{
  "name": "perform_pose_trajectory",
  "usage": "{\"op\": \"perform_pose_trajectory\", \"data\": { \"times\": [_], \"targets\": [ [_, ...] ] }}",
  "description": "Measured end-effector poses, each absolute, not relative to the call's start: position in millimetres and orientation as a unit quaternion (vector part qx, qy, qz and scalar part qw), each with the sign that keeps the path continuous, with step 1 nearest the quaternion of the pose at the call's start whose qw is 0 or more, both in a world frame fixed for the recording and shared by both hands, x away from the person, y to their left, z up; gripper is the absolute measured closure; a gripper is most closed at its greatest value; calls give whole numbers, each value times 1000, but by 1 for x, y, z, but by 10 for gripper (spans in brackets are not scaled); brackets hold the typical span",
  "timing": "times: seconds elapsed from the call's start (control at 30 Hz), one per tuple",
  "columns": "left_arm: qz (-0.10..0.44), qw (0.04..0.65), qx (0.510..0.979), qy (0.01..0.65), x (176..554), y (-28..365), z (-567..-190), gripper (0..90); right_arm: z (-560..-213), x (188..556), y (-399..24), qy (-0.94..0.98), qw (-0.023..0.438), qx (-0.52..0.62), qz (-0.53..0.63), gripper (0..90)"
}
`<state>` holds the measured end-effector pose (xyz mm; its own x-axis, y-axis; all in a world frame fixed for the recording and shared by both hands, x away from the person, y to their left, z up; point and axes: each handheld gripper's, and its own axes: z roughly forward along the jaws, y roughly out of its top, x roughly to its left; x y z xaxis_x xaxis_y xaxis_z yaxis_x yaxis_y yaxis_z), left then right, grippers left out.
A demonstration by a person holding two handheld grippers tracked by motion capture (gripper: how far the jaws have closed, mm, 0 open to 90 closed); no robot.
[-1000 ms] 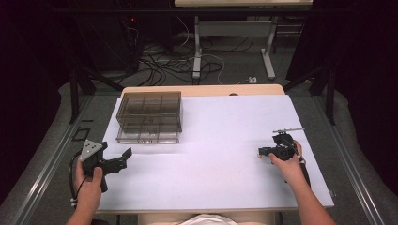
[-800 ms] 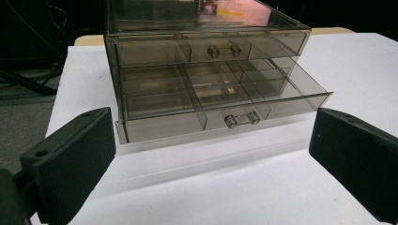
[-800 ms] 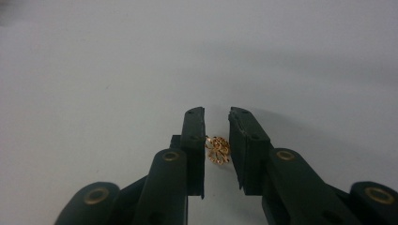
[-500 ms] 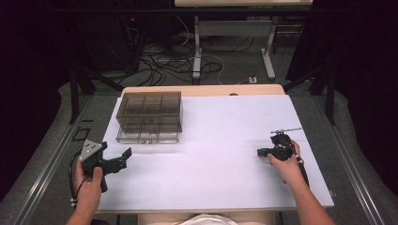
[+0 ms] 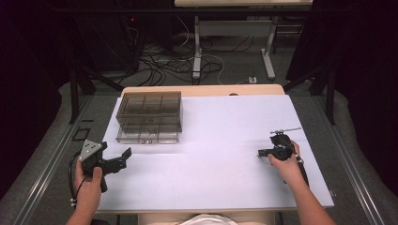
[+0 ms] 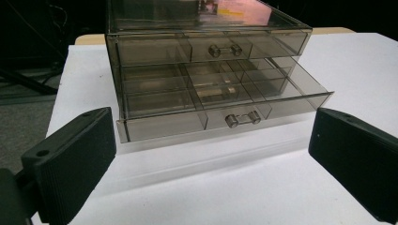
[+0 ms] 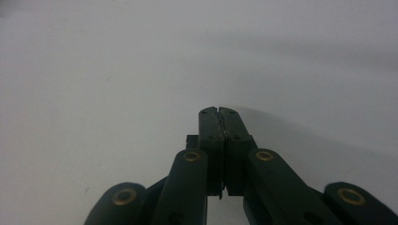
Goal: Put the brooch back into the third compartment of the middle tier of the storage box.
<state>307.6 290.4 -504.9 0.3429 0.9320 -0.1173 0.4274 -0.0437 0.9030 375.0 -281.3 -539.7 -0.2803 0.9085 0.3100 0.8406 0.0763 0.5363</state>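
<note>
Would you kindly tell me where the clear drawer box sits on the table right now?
In the high view the drawer box stands at the far left of the white table, beyond the left tool, its lower drawer pulled out toward the person.

A drawer box [image 5: 149,116] stands on the table [image 5: 220,187], toward its far left corner, with the lower drawer [image 6: 220,101] pulled out toward the person. The left gripper [image 5: 123,157] sits just before the box near the left edge, and the right gripper [image 5: 259,153] lies well apart, near the right edge.
</note>
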Motion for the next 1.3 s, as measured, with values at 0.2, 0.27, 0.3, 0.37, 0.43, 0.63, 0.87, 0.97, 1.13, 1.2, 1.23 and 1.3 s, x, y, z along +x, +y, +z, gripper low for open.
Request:
{"op": "perform_pose_trajectory", "data": {
  "times": [0.2, 0.27, 0.3, 0.37, 0.43, 0.63, 0.87, 0.97, 1.13, 1.2, 1.23, 1.3],
  "targets": [
    [268, 471, 670, 507, 308, 291, -505, 9, -540, 375, -282, 733, 48, 595, 325, 900],
    [268, 471, 670, 507, 308, 291, -505, 9, -540, 376, -282, 734, 49, 595, 325, 900],
    [268, 471, 670, 507, 308, 291, -505, 9, -540, 376, -282, 734, 49, 595, 325, 900],
    [268, 471, 670, 507, 308, 290, -505, 9, -540, 376, -282, 734, 49, 595, 325, 900],
    [268, 471, 670, 507, 308, 290, -505, 10, -540, 376, -282, 733, 48, 596, 324, 900],
    [267, 472, 670, 507, 308, 290, -505, 9, -539, 375, -281, 730, 49, 600, 323, 900],
    [268, 472, 669, 507, 308, 291, -505, 9, -537, 374, -280, 727, 50, 602, 326, 900],
    [268, 472, 670, 507, 308, 291, -505, 10, -537, 374, -281, 728, 58, 599, 328, 900],
    [268, 472, 670, 507, 308, 291, -505, 9, -535, 373, -282, 725, 77, 592, 344, 900],
    [268, 473, 669, 507, 308, 291, -505, 10, -534, 372, -281, 721, 75, 596, 345, 900],
    [268, 473, 669, 507, 308, 291, -505, 10, -533, 372, -281, 721, 82, 594, 348, 900],
    [268, 473, 669, 507, 308, 291, -505, 10, -532, 371, -280, 718, 86, 594, 353, 900]
  ]
}}
